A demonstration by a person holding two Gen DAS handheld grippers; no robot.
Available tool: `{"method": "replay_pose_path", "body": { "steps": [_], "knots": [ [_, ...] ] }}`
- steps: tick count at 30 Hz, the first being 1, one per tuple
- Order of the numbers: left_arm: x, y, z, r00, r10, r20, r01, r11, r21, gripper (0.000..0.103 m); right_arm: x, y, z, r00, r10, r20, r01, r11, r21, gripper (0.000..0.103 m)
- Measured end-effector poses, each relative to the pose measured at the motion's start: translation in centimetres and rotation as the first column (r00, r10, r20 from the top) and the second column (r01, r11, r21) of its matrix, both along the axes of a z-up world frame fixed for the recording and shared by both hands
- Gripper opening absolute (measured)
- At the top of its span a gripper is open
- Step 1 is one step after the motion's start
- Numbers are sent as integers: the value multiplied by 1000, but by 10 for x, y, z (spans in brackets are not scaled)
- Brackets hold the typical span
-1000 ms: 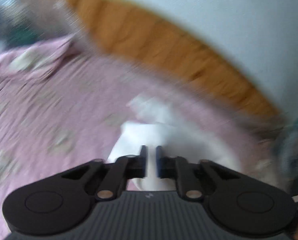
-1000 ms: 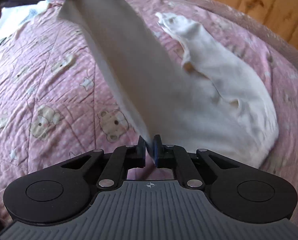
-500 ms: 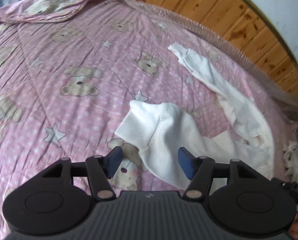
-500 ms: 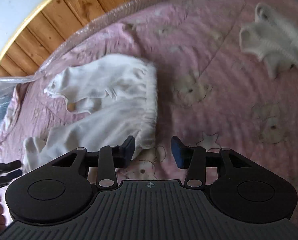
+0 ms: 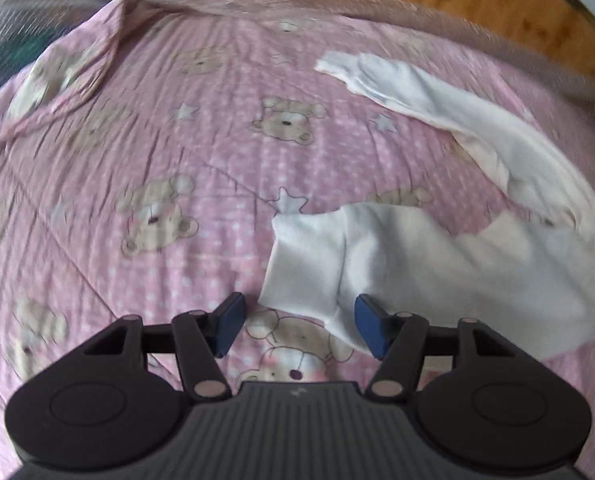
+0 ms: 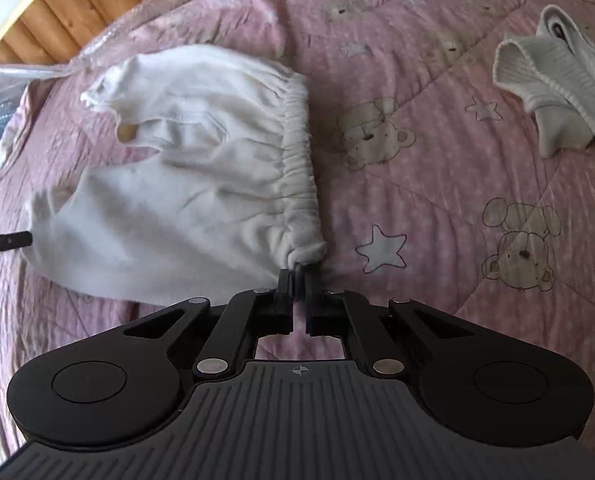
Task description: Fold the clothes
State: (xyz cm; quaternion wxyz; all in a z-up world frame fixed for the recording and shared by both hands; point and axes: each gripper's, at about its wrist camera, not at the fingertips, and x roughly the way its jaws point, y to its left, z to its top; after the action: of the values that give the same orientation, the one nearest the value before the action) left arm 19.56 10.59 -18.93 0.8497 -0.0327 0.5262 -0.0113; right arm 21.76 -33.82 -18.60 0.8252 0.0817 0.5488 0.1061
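Note:
White trousers (image 6: pixel 185 184) with an elastic waistband lie spread on the pink bear-print bedspread (image 6: pixel 437 208). My right gripper (image 6: pixel 297 276) is shut on the near corner of the waistband. In the left wrist view the trousers (image 5: pixel 437 264) lie ahead to the right, one leg cuff near my fingers, the other leg (image 5: pixel 417 92) stretching far right. My left gripper (image 5: pixel 297 324) is open and empty, just above the bedspread (image 5: pixel 157 160), with the near cuff between its blue pads (image 5: pixel 229 320).
A white knitted garment (image 6: pixel 553 96) lies crumpled at the far right of the bed. A wooden wall (image 6: pixel 81 4) and plastic sheeting (image 6: pixel 1 96) edge the bed's far side. The left gripper's tip (image 6: pixel 1 242) shows at the left edge.
Both grippers let go of the lifted trousers, which dropped flat. The right gripper then shut on the waistband corner. The left gripper stays open and has moved closer to the leg cuff.

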Motion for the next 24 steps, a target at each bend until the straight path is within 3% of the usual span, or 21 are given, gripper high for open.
{"method": "replay_pose_path", "body": {
  "steps": [2, 4, 7, 8, 11, 12, 16, 17, 18, 19, 20, 21, 24],
  "knots": [
    [11, 4, 19, 999, -34, 38, 34, 999, -5, 62, 3, -3, 6, 999, 38, -12, -38, 999, 9, 4],
    [34, 10, 38, 994, -43, 97, 46, 999, -26, 71, 4, -14, 21, 999, 22, 29, -23, 999, 31, 23],
    [95, 9, 51, 987, -63, 148, 65, 998, -12, 74, 28, -35, 41, 993, -51, 107, 41, 994, 98, 43],
    [119, 2, 47, 985, -96, 145, 96, 995, 10, 74, 40, -39, 44, 990, -65, 124, 51, 992, 115, 45],
    [189, -21, 27, 971, -217, 104, 211, 975, 65, 74, 91, -31, 36, 990, -16, 138, 0, 993, 115, 46],
    [210, -31, 19, 962, -262, 76, 257, 964, 73, 74, 108, -27, 31, 991, 15, 136, -30, 993, 110, 50],
    [250, -59, -9, 919, -392, 43, 386, 916, 112, 74, 152, -14, 8, 981, 172, 87, -180, 978, 106, 53],
    [253, -66, -16, 904, -426, 33, 420, 901, 108, 74, 155, -10, 4, 974, 213, 78, -220, 970, 102, 50],
    [253, -70, -18, 894, -447, 40, 441, 891, 110, 72, 156, -8, 2, 964, 255, 72, -261, 961, 96, 32],
    [250, -72, -17, 885, -461, 56, 453, 884, 116, 55, 155, -6, 3, 957, 281, 77, -287, 954, 83, 20],
    [247, -75, -17, 877, -476, 72, 466, 877, 122, 34, 150, -4, 8, 953, 288, 94, -295, 954, 61, 19],
    [243, -77, -16, 867, -490, 88, 478, 869, 129, 8, 146, -3, 14, 949, 296, 112, -302, 953, 39, 17],
    [216, -58, 11, 873, -447, 193, 438, 894, 91, 7, 133, 1, 30, 933, 320, 162, -320, 947, -29, 14]
  ]
}}
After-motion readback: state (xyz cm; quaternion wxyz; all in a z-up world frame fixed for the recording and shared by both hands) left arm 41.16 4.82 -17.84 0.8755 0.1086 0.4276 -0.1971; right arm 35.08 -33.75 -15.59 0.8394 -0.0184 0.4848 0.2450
